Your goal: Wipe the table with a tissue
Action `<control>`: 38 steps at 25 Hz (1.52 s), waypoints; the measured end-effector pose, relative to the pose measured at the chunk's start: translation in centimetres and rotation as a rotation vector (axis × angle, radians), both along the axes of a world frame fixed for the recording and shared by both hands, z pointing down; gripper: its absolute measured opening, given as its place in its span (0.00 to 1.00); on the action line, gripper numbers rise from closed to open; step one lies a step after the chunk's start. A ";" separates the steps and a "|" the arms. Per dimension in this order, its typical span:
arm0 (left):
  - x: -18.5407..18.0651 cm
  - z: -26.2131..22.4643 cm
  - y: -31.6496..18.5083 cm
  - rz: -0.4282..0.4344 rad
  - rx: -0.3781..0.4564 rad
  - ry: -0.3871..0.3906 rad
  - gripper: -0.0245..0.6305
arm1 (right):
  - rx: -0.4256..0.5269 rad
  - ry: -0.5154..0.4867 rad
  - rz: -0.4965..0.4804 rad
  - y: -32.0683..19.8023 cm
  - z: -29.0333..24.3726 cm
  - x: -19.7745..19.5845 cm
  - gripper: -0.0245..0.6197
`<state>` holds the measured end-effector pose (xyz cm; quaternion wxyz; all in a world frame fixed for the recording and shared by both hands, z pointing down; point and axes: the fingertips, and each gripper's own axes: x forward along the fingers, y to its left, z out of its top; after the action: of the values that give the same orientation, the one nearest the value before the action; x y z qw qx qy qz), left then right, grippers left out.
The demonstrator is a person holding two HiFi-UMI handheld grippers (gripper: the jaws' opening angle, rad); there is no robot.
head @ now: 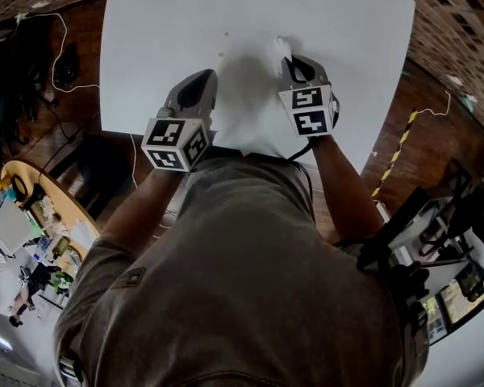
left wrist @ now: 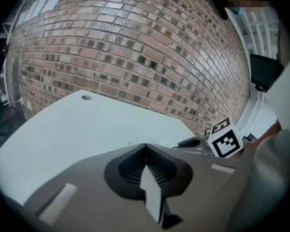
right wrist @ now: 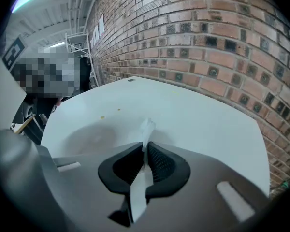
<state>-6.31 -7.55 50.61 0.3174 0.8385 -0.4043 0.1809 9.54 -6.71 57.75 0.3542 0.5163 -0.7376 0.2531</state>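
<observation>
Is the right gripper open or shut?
The right gripper is shut on the tissue: the white strip sticks out between its closed jaws.

My left gripper (head: 200, 77) and right gripper (head: 290, 61) are grey with black ribbed pads (right wrist: 160, 161). A white cube (head: 176, 143) with black square markers sits at each one's 6 o'clock end. My shirt (head: 226, 289) is grey-brown, short-sleeved.

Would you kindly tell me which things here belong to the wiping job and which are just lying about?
Belongs to the job:
- tissue, pinched between the right gripper's fingers
- white table
- yellowish specks on it

Just lying about:
- white cable on the floor
- cluttered round table
- striped tape
</observation>
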 end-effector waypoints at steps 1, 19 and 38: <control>0.0 -0.1 0.1 0.001 0.001 0.000 0.04 | -0.001 -0.002 -0.004 0.1 0.0 -0.2 0.10; 1.1 -1.0 1.7 0.035 0.016 -0.018 0.04 | -0.037 -0.028 -0.083 2.6 0.3 -1.6 0.10; 0.6 -2.8 1.8 0.075 0.098 -0.024 0.04 | 0.030 -0.064 0.044 2.9 -4.7 -0.7 0.10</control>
<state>-5.68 -5.80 47.78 0.2640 0.8654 -0.3847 0.1824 8.82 -3.86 53.09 0.3171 0.5291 -0.7407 0.2662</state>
